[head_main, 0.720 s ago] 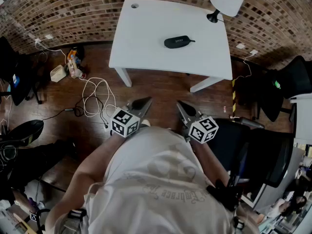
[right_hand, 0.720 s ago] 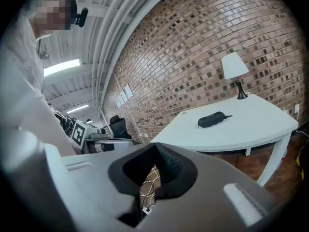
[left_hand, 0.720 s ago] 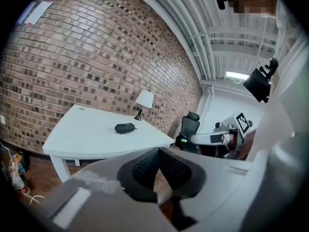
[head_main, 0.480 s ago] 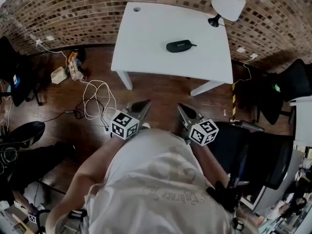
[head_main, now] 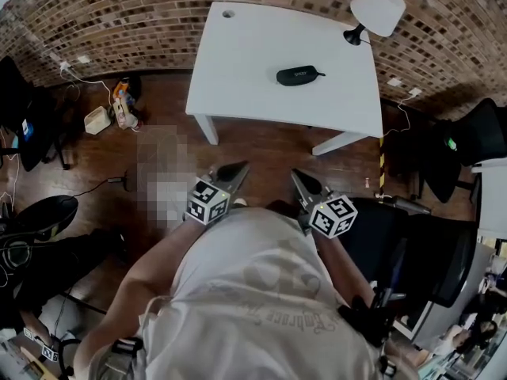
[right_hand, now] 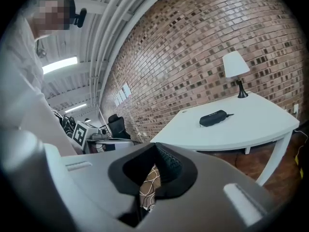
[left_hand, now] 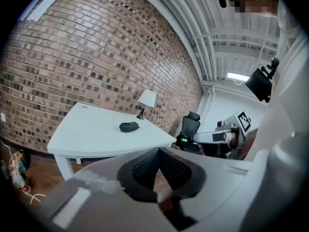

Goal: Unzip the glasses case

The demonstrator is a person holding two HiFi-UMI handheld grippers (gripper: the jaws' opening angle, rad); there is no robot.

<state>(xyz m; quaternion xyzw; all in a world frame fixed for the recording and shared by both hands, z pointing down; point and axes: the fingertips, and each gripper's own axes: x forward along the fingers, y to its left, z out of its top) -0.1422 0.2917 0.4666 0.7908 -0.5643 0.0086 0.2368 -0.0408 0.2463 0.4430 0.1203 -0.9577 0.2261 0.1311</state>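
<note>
The black glasses case [head_main: 299,75] lies zipped on the white table [head_main: 245,70], towards its far right, with its zip pull pointing right. It also shows small and distant in the left gripper view [left_hand: 128,126] and the right gripper view [right_hand: 213,118]. Both grippers are held close to the person's body, well short of the table. My left gripper [head_main: 240,165] [left_hand: 159,150] is shut and holds nothing. The right gripper [head_main: 295,173] [right_hand: 155,146] has its jaws together at the tips, also with nothing in them.
A white lamp [head_main: 379,9] stands at the table's far right corner. Brick wall [head_main: 119,14] runs behind the table. Cables and small items [head_main: 119,109] lie on the wooden floor at left. Black office chairs [head_main: 412,244] stand at right.
The table and case sit slightly lower and further right in the head view. Both grippers stay in front of the body with jaws together.
</note>
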